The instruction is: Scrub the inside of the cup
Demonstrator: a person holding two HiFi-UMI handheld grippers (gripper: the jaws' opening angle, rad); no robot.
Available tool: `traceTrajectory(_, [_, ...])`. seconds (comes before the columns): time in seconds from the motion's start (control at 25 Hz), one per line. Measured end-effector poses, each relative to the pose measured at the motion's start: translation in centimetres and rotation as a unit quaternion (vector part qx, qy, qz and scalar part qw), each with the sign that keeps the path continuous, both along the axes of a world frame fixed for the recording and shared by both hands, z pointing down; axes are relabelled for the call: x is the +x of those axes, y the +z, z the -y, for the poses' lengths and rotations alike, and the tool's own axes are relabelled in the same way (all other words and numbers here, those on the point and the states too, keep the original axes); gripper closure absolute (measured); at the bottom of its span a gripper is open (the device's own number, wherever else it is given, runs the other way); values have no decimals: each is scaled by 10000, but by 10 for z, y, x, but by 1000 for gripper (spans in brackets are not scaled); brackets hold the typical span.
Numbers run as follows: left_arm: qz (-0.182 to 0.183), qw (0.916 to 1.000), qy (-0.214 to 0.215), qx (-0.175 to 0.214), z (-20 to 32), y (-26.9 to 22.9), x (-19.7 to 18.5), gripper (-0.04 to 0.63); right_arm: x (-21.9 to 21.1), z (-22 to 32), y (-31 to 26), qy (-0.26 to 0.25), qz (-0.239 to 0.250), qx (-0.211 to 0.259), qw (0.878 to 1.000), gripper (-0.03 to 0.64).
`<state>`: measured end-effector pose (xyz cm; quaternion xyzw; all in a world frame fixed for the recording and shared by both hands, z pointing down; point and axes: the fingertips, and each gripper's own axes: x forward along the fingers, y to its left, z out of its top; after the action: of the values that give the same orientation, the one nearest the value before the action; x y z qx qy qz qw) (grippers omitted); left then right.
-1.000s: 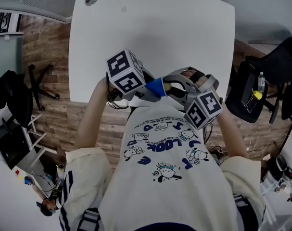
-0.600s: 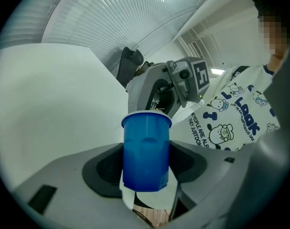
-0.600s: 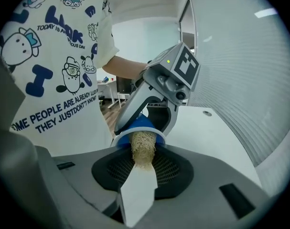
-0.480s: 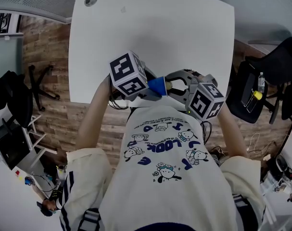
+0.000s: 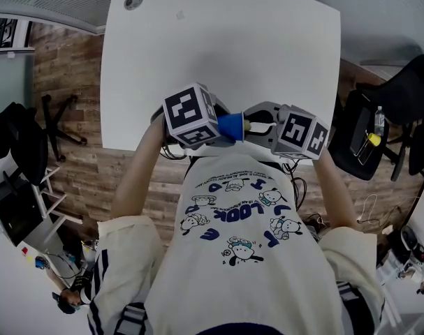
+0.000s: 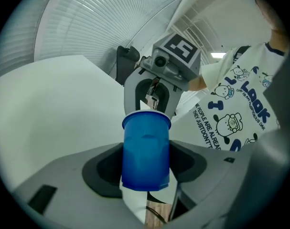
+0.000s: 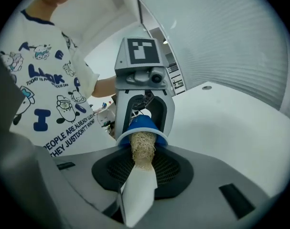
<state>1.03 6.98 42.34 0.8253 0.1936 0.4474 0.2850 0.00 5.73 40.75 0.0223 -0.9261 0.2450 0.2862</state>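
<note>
The blue cup lies on its side in the air over the near edge of the white table, about midway along that edge. Its long axis runs level from left to right. The base points toward the left gripper and the open mouth points toward the right gripper.

The left gripper's jaws stand fairly wide and are clamped on the cup's lower wall, one dark pad on each side. The rim reaches out past the jaw tips. The right gripper's jaws are set narrower and pinch a tan, fibrous scrubber. The scrubber points straight out along the jaws and goes into the cup's mouth.

In the head view the two marker cubes hide both sets of jaws. There only the mouth end of the cup shows, along with a short pale length of scrubber between the grippers. The scrubber's tip is inside the cup, out of sight in every view, so whether it touches the wall or the bottom cannot be told. None of the cup's inner surface shows. Below the scrubber a white wedge sits between the right jaws. Whether it is a handle or the table seen through the gap cannot be told.
</note>
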Motion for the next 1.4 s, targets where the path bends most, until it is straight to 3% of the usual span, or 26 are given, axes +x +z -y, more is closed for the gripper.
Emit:
traceTrajectory(0.2, [25, 9988, 199, 440, 1, 0, -1, 295, 0, 1, 2, 403, 202, -696, 9966, 505])
traceTrajectory(0.48, [-89, 9985, 262, 463, -2, -2, -1, 295, 1, -1, -1, 776, 646, -1640, 9813, 505])
traceTrajectory(0.76, [-96, 9992, 127, 363, -3, -5, -1, 296, 3, -2, -5, 935, 846, -1797, 9756, 506])
traceTrajectory(1.0, [-116, 9979, 212, 597, -2, -6, -5, 296, 4, -4, -7, 1027, 1082, -2320, 9612, 506])
traceTrajectory(1.12, [-333, 9957, 319, 800, -3, -11, -3, 296, 5, -6, -13, 1015, 1248, -2573, 9528, 506])
traceTrajectory(1.4, [-323, 9956, 327, 816, 1, -11, -5, 296, 7, -1, -16, 1041, 1296, -2711, 9481, 508])
